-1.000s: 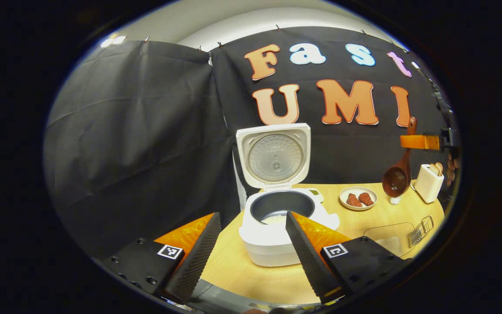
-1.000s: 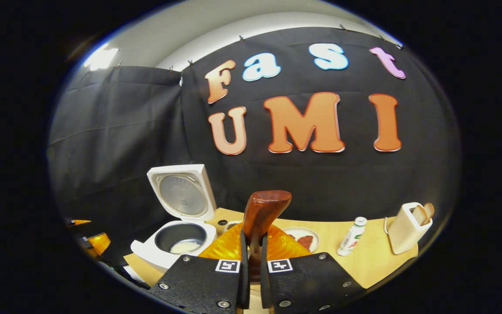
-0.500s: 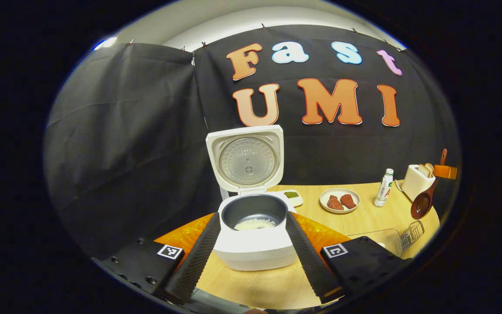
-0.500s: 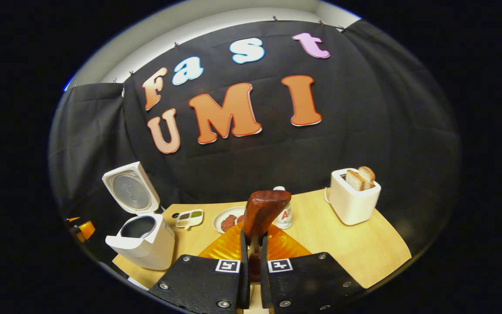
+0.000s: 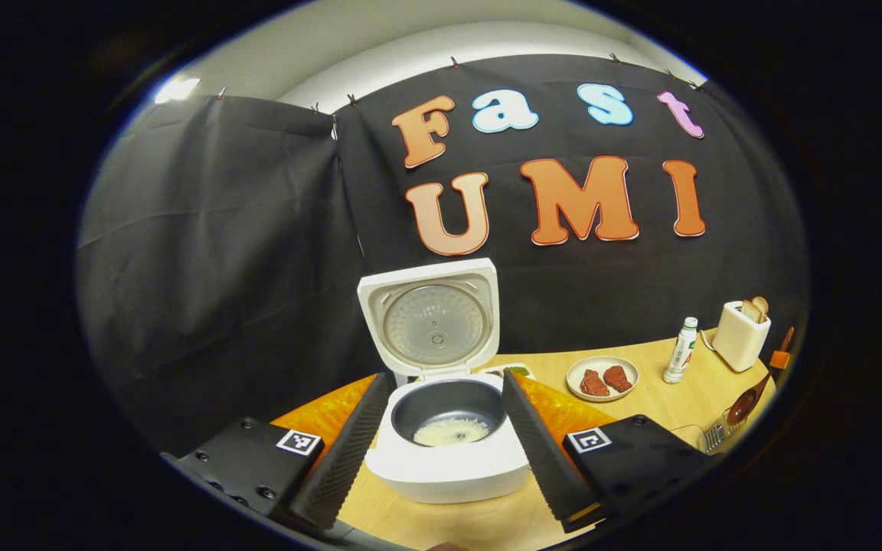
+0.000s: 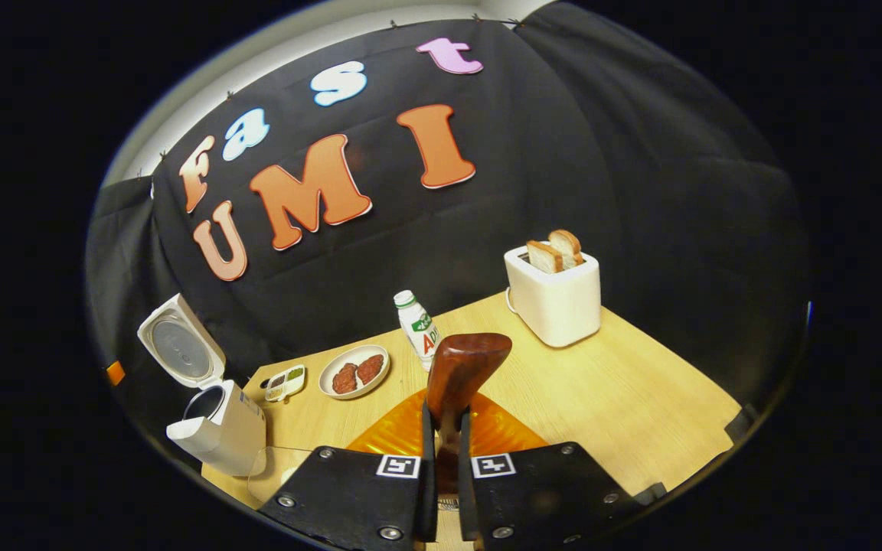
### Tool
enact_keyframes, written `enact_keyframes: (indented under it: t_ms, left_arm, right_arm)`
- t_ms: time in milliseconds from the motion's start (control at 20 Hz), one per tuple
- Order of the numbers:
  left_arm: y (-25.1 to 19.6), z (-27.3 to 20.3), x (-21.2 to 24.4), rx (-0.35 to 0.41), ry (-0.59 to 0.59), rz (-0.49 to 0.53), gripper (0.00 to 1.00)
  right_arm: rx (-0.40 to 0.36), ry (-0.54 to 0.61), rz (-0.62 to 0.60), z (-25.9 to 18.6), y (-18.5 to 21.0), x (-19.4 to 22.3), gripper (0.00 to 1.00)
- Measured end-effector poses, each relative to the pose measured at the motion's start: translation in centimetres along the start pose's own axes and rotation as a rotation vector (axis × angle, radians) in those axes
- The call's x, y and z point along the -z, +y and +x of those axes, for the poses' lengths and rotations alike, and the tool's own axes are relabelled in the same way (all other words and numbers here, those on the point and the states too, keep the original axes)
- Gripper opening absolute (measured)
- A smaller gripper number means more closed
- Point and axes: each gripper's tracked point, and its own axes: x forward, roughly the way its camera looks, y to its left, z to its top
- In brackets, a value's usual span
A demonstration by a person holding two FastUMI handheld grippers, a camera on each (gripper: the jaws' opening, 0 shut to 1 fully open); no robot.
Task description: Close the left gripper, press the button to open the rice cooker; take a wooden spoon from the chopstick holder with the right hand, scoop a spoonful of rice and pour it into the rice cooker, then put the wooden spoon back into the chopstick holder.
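Table (image 5: 640,409), light wood, bearing all items; places given from the rice cooker. Rice cooker (image 5: 449,459), white, at the table's left end, lid (image 5: 432,320) raised upright behind the pot; the left gripper view looks down into the dark pot and shows a patch of white rice (image 5: 450,432) on its bottom, whereas the right gripper view takes the cooker (image 6: 219,428) from the side, with the pot's inside not visible. Toaster (image 6: 556,295), white, well to the right of the cooker near the back wall, two slices of bread (image 6: 554,251) standing in its slots. Left gripper (image 5: 441,451), fingers spread wide with nothing between them, the cooker seen in the gap. Right gripper (image 6: 441,459), fingers drawn close on the handle of the wooden spoon (image 6: 460,375), which rises between them; the left gripper view shows that spoon's bowl (image 5: 743,405) low at the far right table edge, over a wire rack (image 5: 717,435). Plate (image 6: 354,371), right of the cooker, carrying two red-brown pieces. Bottle (image 6: 419,327), white with a green cap, between plate and toaster. Small condiment dish (image 6: 285,381), just beside the cooker's right side, with dark and green fillings.
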Motion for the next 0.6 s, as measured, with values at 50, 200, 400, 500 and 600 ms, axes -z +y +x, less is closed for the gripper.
enact_keyframes:
  t_ms: [50,200,400,500,600]
  left_arm:
    - [0.0,0.5,-0.2,0.003,0.008,-0.016,1.0]
    - [1.0,2.3,-1.9,-0.004,0.003,-0.065,1.0]
    - [3.1,5.5,-5.4,-0.023,-0.033,-0.137,1.0]
    - [3.9,7.2,-6.9,-0.025,-0.048,-0.164,1.0]
    - [4.4,8.7,-8.7,-0.017,-0.072,-0.171,1.0]
  right_arm:
    - [-0.002,0.008,0.024,0.3,-0.4,0.7,0.12]
    - [-0.011,0.051,0.096,1.1,-0.9,2.8,0.15]
    - [-0.01,0.045,0.194,2.2,-1.5,3.6,0.2]
    - [-0.005,0.059,0.227,2.4,-1.3,4.4,0.23]
    - [0.002,0.037,0.26,2.7,-1.5,4.3,0.24]
